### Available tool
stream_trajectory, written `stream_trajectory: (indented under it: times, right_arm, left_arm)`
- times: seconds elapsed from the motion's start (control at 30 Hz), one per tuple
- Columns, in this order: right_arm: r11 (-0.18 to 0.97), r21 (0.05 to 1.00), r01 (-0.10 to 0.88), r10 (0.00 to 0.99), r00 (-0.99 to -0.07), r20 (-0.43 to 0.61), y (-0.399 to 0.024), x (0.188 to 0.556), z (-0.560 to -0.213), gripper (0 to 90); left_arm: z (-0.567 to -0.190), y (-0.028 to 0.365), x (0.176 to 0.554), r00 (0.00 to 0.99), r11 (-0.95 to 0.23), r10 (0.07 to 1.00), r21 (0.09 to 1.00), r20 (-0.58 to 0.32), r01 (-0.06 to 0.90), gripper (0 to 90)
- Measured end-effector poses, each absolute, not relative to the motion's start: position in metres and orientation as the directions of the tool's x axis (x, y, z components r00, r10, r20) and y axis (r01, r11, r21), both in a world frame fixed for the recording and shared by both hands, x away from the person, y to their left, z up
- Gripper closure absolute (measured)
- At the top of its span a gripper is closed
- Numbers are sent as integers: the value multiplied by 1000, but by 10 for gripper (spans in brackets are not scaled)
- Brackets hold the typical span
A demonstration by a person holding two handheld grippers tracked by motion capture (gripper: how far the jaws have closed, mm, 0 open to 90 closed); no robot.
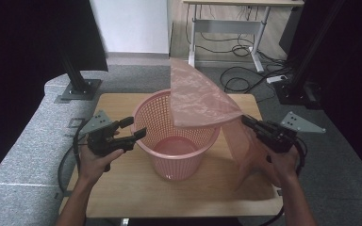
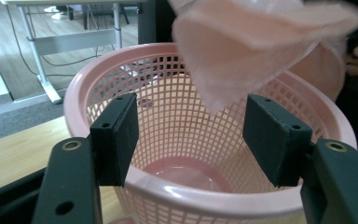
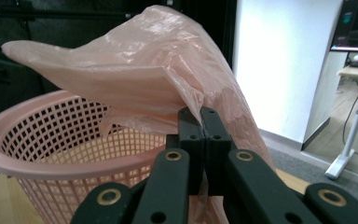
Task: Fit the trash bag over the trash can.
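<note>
1. Right gripper (image 1: 245, 119) pinched tight on pink plastic bag (image 1: 200, 99), held up over basket's right rim.
2. Pink basket (image 1: 176, 141) upright mid-table (image 1: 122, 188).
3. Left gripper (image 1: 136, 128) jaws wide apart, empty, at basket's left rim.

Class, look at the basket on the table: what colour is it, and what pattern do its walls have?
The basket is pink, its walls a grid of small holes; clearest in the left gripper view.
</note>
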State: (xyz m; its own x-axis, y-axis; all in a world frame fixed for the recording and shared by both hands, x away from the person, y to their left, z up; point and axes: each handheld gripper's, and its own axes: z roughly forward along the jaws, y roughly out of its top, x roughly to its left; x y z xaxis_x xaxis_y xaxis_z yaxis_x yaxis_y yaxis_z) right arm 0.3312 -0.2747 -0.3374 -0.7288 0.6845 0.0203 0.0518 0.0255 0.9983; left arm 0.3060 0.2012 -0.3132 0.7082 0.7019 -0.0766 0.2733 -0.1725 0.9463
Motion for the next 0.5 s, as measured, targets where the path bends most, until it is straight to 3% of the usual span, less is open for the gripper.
stream_trajectory:
  times: [0.5]
  right_arm:
    - [65, 993, 97, 655, -755, 31, -250, 341, -346, 883]
  left_arm:
    - [-318, 186, 302, 761, -192, 642, 942, -93, 277, 319]
